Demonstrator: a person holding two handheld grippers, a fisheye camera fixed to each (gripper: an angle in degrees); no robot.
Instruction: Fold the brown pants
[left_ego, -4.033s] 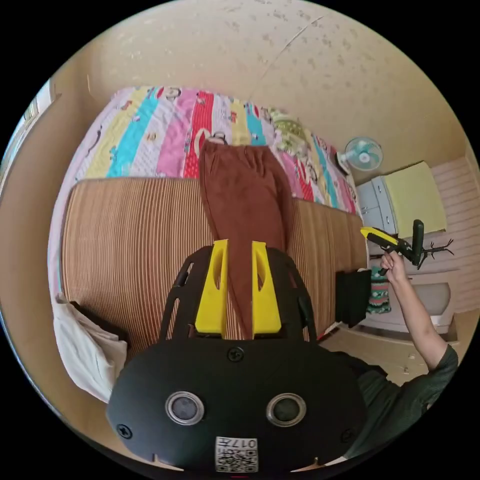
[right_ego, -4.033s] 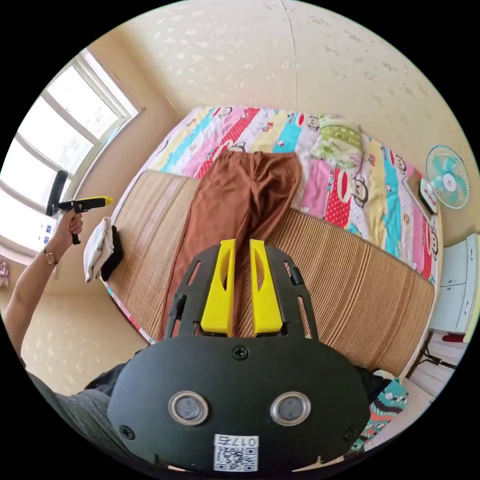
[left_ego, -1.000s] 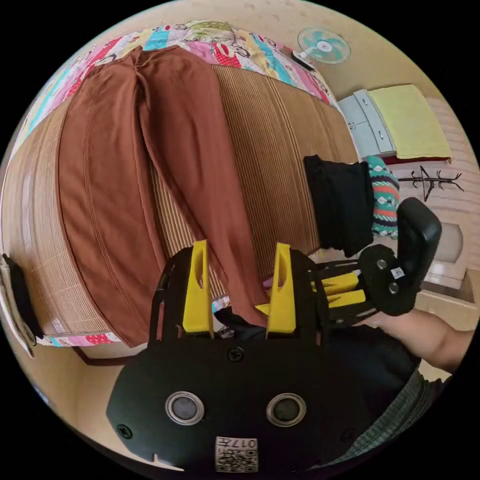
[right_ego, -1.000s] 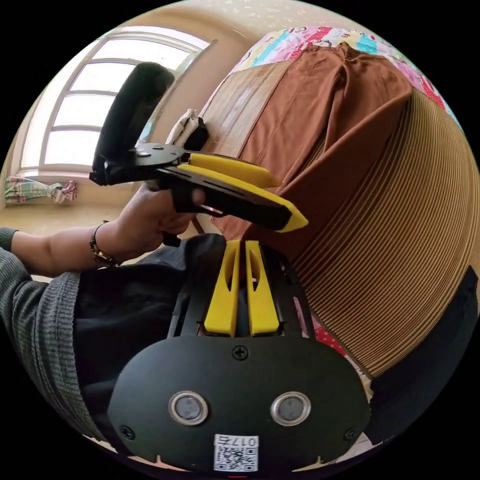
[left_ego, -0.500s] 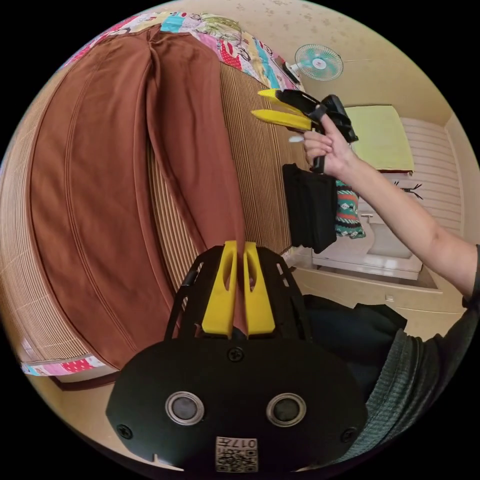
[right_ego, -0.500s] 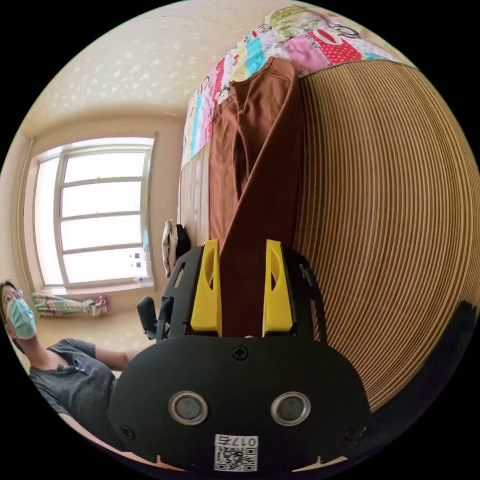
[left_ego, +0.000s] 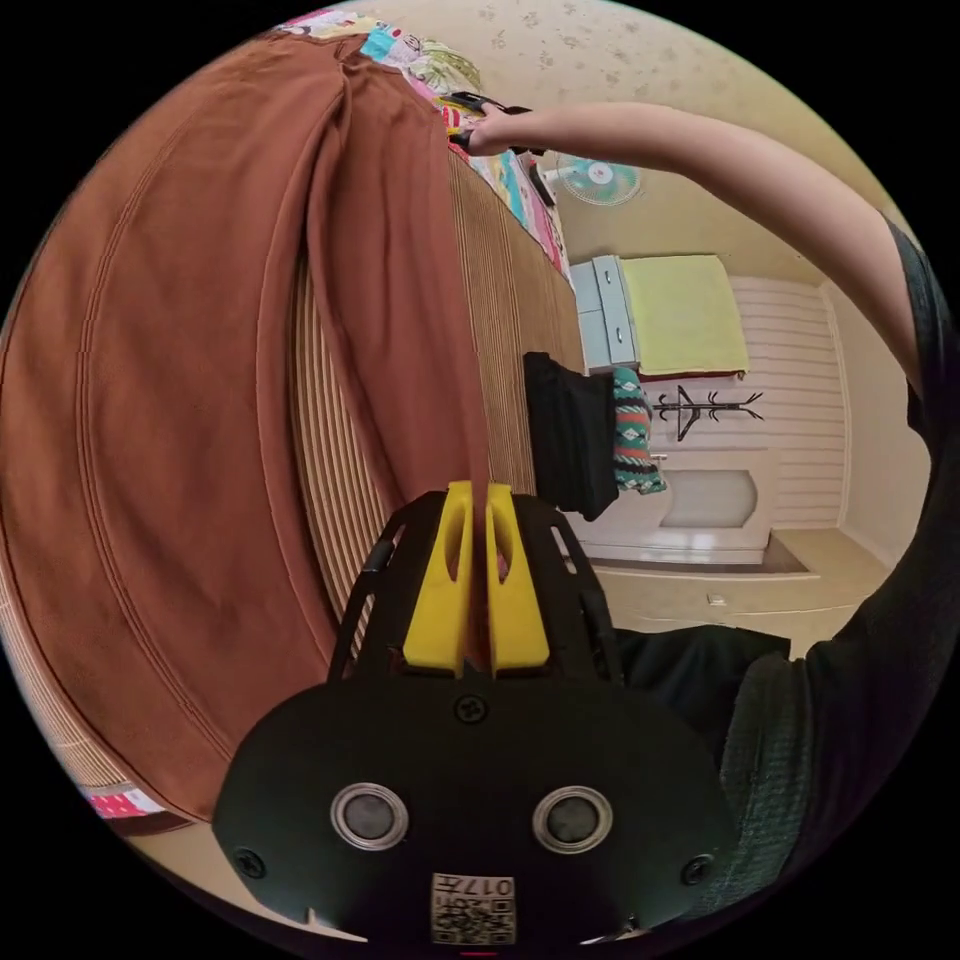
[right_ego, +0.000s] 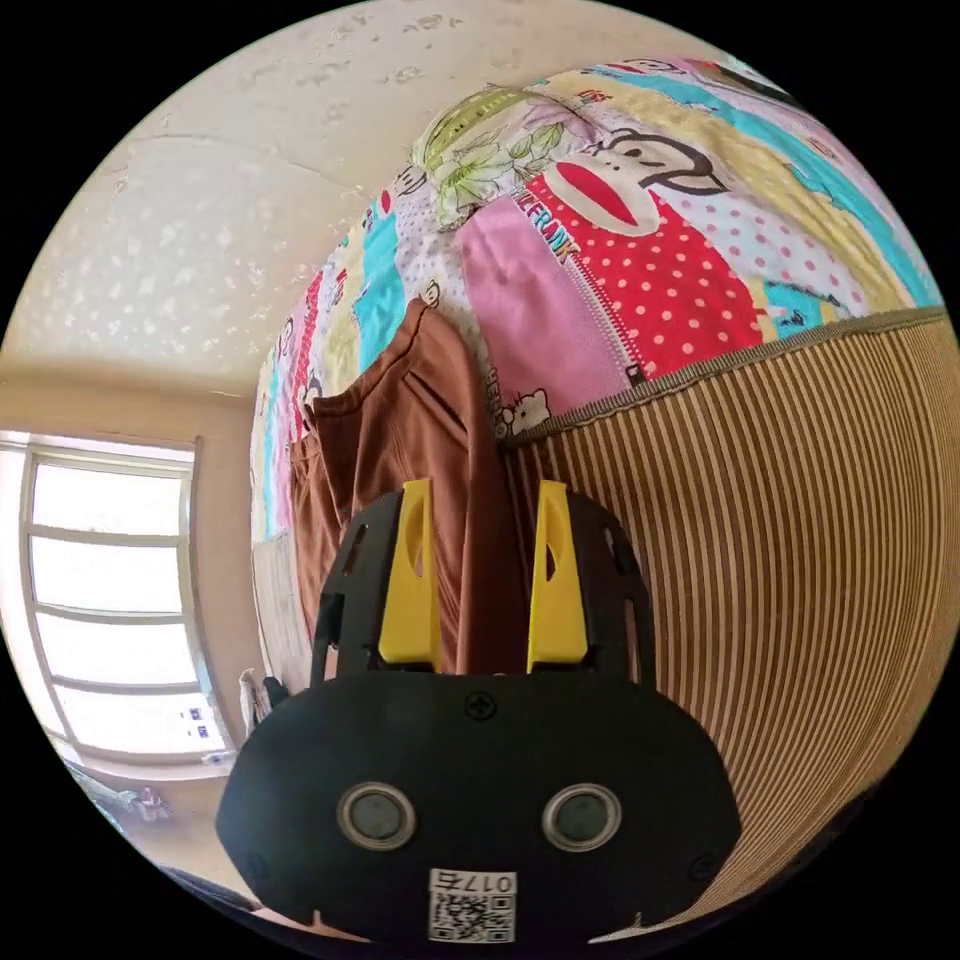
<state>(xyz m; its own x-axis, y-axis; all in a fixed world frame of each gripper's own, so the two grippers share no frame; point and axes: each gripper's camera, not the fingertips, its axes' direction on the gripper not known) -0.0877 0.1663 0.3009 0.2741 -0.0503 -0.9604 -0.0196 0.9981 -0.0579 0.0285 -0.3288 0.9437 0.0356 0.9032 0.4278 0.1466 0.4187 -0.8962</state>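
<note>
The brown pants (left_ego: 180, 400) lie lengthwise between the hands: left gripper (left_ego: 476, 585) pinches a leg hem, right gripper (right_ego: 480, 575) gapes, empty, astride the waist edge.

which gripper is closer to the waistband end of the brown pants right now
Right. The right gripper hangs open over the brown pants near their waistband, by the colourful patchwork quilt. The left gripper is shut on a leg's hem at the opposite end.

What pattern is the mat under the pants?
Thin brown and tan stripes on the mat; clearest in the right gripper view.
</note>
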